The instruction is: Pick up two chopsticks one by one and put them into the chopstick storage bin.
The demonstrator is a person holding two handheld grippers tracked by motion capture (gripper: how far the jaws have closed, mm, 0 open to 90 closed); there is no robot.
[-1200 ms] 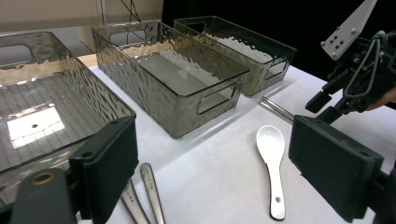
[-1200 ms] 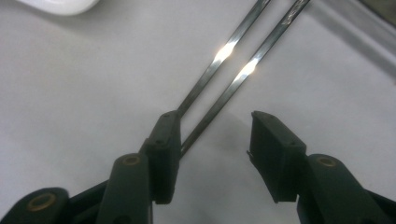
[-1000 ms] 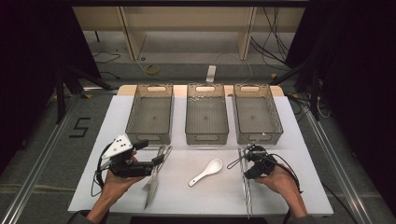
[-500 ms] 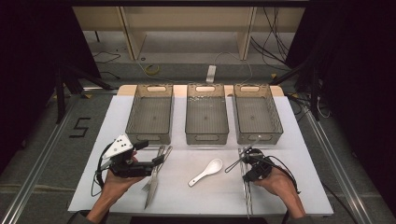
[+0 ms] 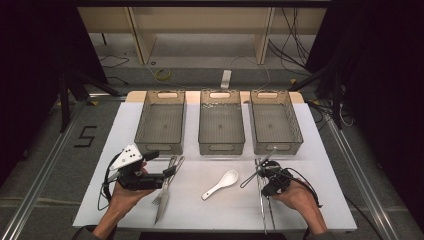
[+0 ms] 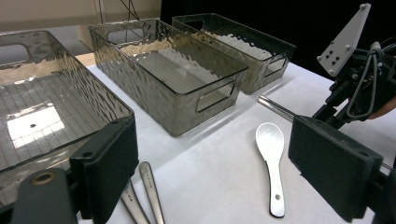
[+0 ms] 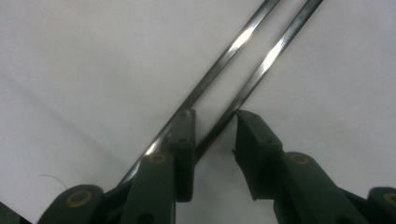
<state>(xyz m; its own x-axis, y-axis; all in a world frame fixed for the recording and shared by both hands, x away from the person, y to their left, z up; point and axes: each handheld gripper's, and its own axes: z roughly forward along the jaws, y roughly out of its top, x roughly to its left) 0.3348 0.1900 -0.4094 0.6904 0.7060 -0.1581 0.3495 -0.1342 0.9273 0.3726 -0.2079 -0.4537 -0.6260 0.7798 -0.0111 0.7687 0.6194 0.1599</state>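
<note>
Here, seen from above, the left gripper [image 5: 170, 171] rests at the left of the white worktop [image 5: 325, 165], its fingers [image 6: 108, 165] wide apart with nothing clamped between them; a fork [image 5: 167, 180] and a knife [image 5: 163, 202] lie side by side just under its tip, their handles showing between the fingers in the left gripper view. Behind stand three smoked-plastic bins in a row: left bin [image 5: 161, 123], middle bin [image 5: 221, 125], right bin [image 5: 275, 122]. Near the middle of the worktop, well apart from both grippers, lies a white spoon [image 5: 220, 184], bowl toward the bins. At the right, the right gripper [image 7: 215, 135] points down at a pair of metal chopsticks [image 5: 264, 200] lying lengthwise in front of the right bin. Its fingers [image 7: 183, 140] have just been closing; one chopstick [image 7: 243, 88] runs through the narrowed gap between them, the other passes outside one finger, and a sliver of worktop separates the far pad from the metal.
</note>
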